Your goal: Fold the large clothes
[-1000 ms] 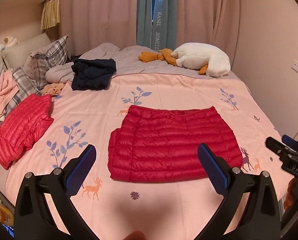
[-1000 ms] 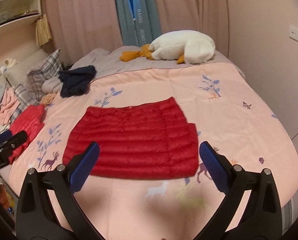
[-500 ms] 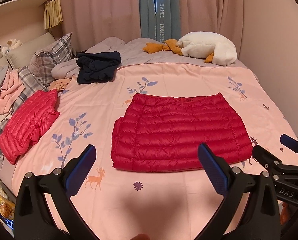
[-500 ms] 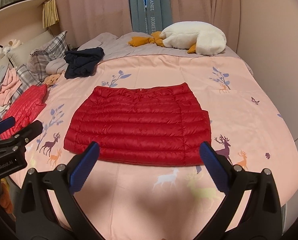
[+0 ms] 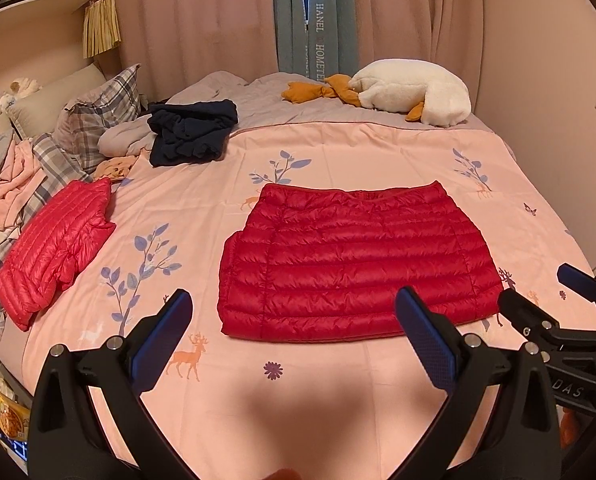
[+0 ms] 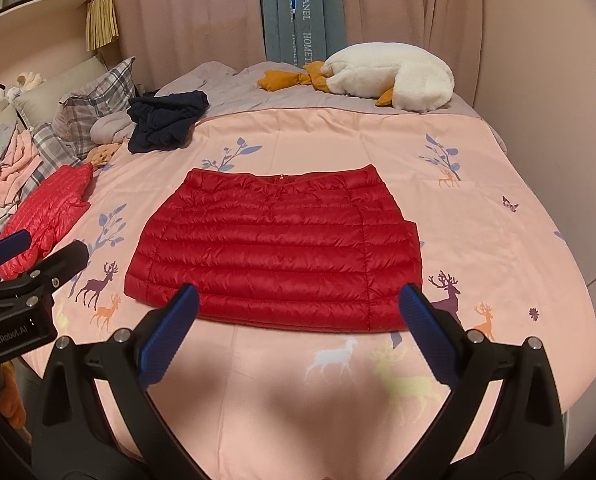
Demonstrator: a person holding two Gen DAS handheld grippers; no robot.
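In the middle of the pink bedspread (image 5: 377, 152) lies the half-folded red down jacket (image 5: 353, 260); probably light, puffy, slippery, so pinch its near corners; left gripper (image 5: 294, 334) and right gripper (image 6: 298, 326) gape empty.

Warm dim light, fisheye-bent edges
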